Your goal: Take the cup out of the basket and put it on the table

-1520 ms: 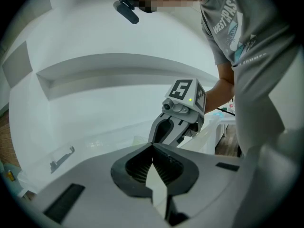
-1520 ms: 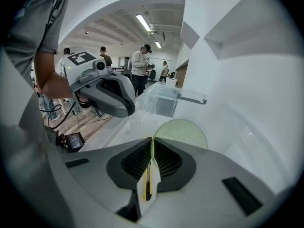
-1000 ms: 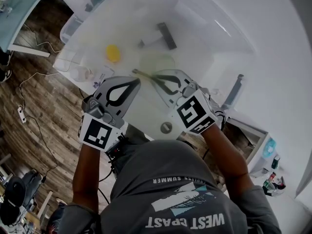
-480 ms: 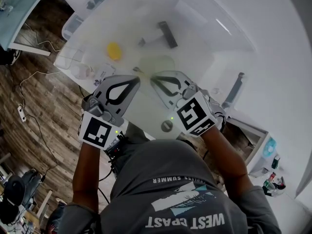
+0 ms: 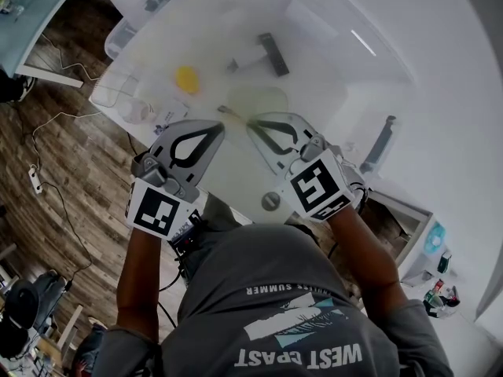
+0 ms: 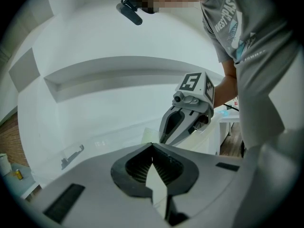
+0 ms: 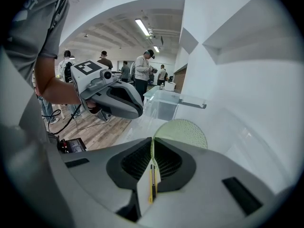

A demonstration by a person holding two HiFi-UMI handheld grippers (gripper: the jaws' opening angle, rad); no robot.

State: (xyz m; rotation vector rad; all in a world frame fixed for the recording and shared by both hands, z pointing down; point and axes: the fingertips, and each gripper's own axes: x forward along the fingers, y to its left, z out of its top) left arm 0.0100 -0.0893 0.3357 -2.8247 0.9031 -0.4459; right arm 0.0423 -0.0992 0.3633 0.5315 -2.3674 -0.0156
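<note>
The pale green, dimpled plastic cup [image 7: 183,133] is clamped by its wall in the right gripper [image 7: 153,144], its bowl projecting just beyond the jaw tips, against the white table [image 5: 232,175]. The left gripper [image 6: 152,147] is held closed and empty.

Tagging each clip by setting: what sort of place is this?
Probably a shared lab or workshop: several people standing under ceiling strip lights, and cables trailing on the wood floor.
</note>
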